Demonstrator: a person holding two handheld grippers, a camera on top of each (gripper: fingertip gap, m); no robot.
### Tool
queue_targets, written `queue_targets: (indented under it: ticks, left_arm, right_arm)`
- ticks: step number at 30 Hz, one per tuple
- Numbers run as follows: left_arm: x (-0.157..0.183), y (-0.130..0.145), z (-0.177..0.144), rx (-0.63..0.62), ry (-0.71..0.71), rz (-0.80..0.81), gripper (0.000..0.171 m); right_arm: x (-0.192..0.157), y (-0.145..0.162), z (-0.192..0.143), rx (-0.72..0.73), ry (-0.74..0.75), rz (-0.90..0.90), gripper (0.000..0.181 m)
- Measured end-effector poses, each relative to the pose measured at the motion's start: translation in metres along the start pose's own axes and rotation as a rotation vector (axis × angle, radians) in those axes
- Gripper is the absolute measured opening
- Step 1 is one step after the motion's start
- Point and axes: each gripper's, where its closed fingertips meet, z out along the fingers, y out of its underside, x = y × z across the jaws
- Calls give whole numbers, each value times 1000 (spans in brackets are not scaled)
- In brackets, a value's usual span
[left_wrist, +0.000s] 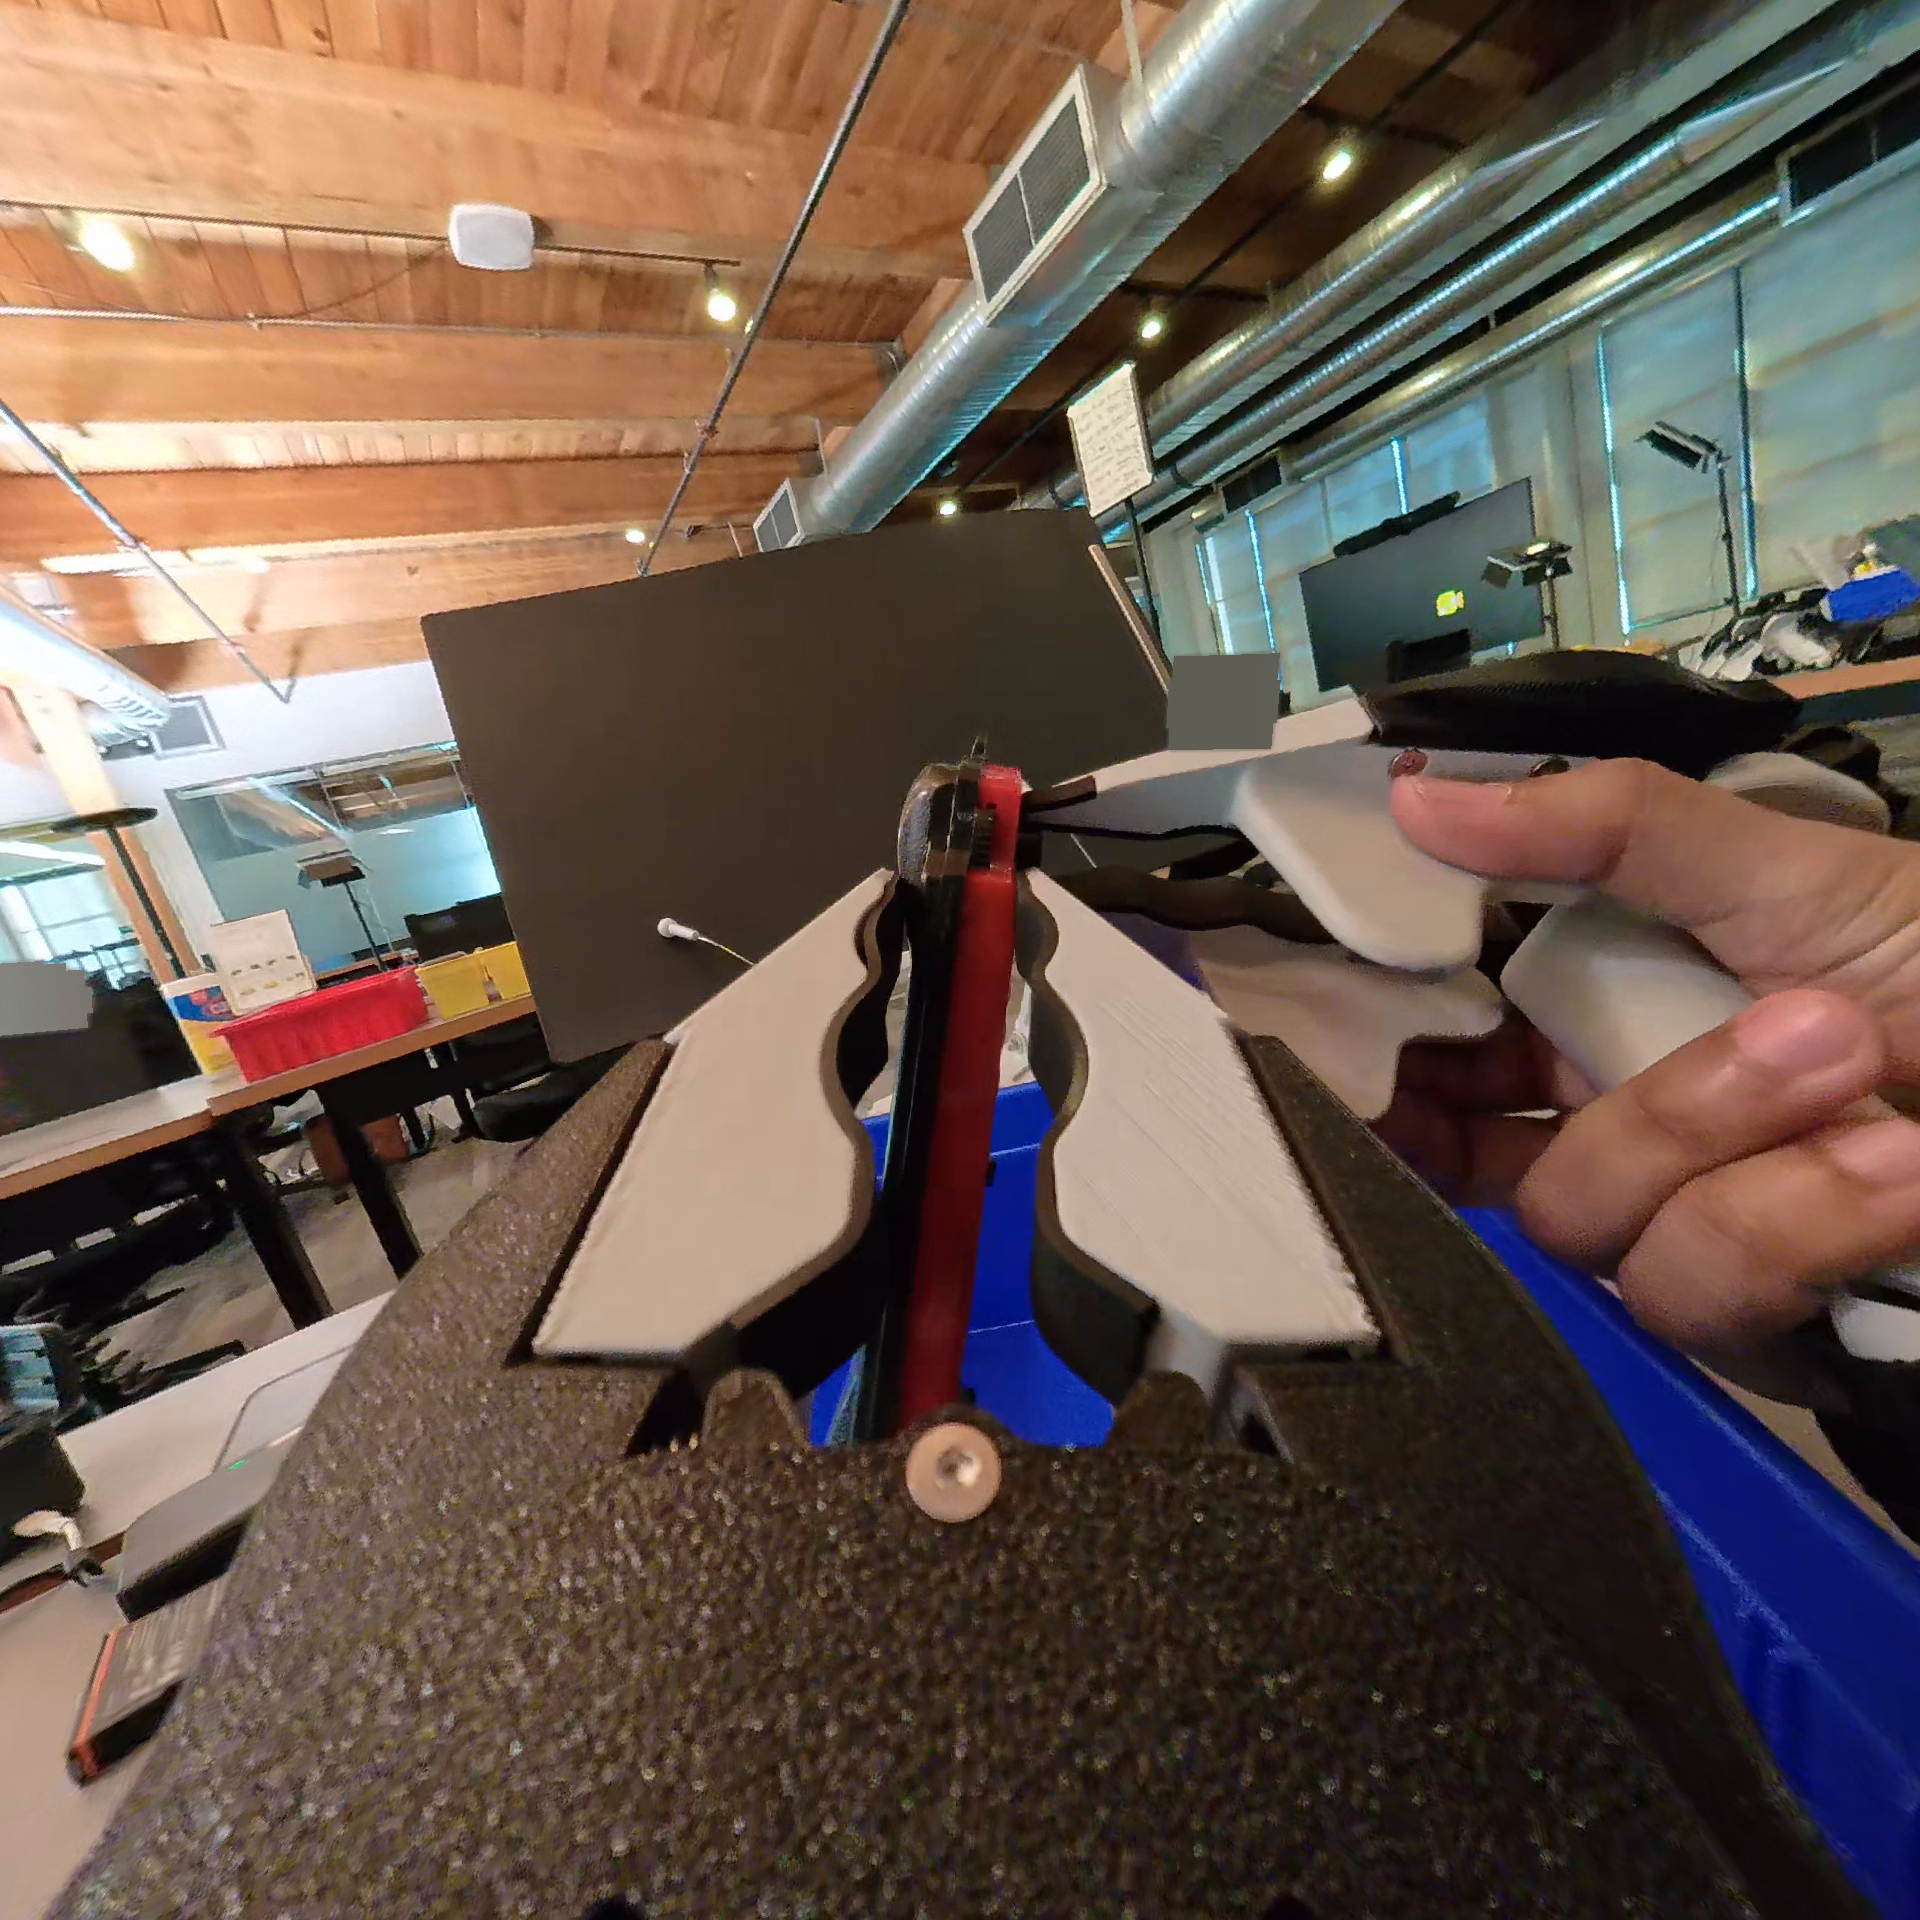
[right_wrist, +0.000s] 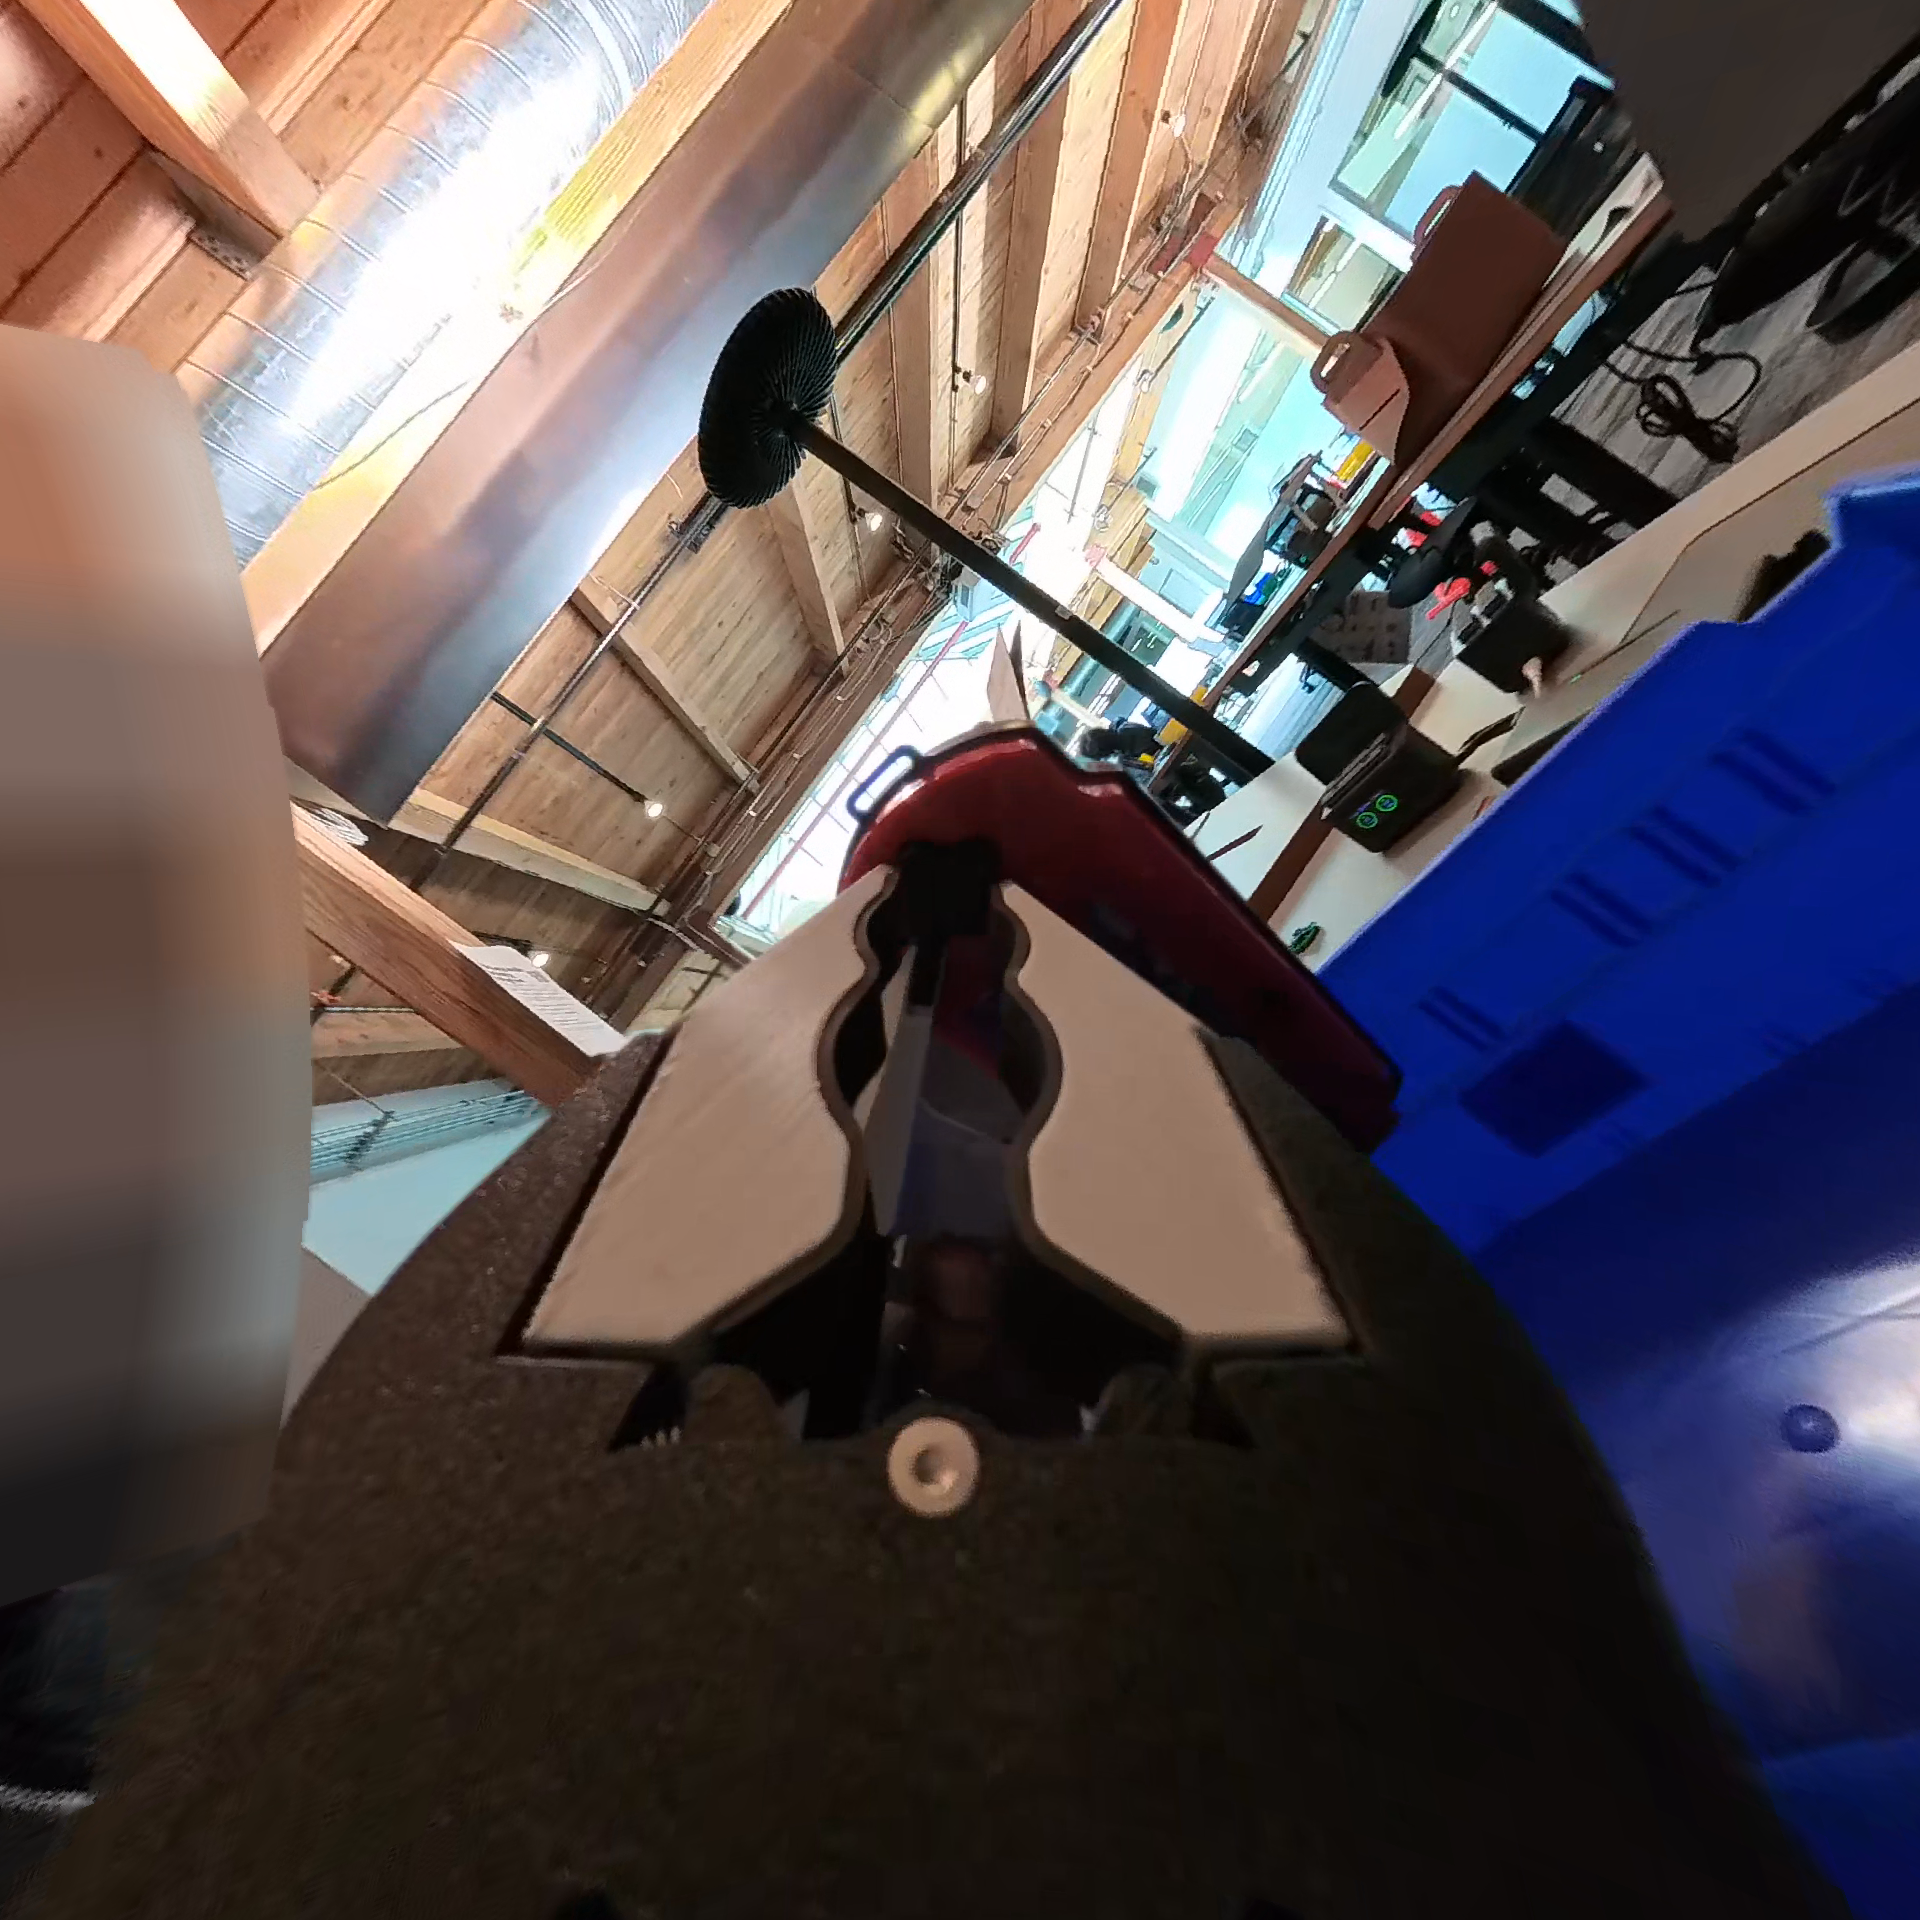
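My left gripper (left_wrist: 956, 883) is shut on a flat red and black device (left_wrist: 961, 1091) and holds it upright, edge-on, above a blue bin (left_wrist: 1714, 1558). My right gripper (left_wrist: 1049, 810) comes in from the right, held by a hand (left_wrist: 1714, 987). Its tips pinch a small black tab (left_wrist: 1055, 795) at the device's top edge. In the right wrist view the right gripper (right_wrist: 940, 883) is shut on that black tab (right_wrist: 945, 868). The red device (right_wrist: 1122, 935) lies behind the fingers, with a small blue loop (right_wrist: 883, 781) at its corner.
The blue bin (right_wrist: 1662, 935) fills the right side, close under both grippers. A black board (left_wrist: 779, 779) stands behind. Tables at the left carry a red tray (left_wrist: 322, 1023) and yellow bins (left_wrist: 473, 977). A black floor lamp (right_wrist: 769, 395) and a white table with a small black device (right_wrist: 1382, 810) lie beyond. Less than 4 cm separates the two grippers' tips.
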Motion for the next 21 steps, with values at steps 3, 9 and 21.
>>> queue_targets:
  ticks: [3, 9, 21]
  left_arm:
    - [-1, -2, 0, -3, 3, 21, 21]
    - [-2, 1, 1, -20, 28, -82, 20]
    - [-2, 15, 4, -82, 58, -263, 20]
  right_arm:
    - [-1, 1, 0, -6, 2, -26, 13]
    - [1, 1, -1, -46, 70, -173, 13]
    - [9, 1, -3, -97, 172, -373, 13]
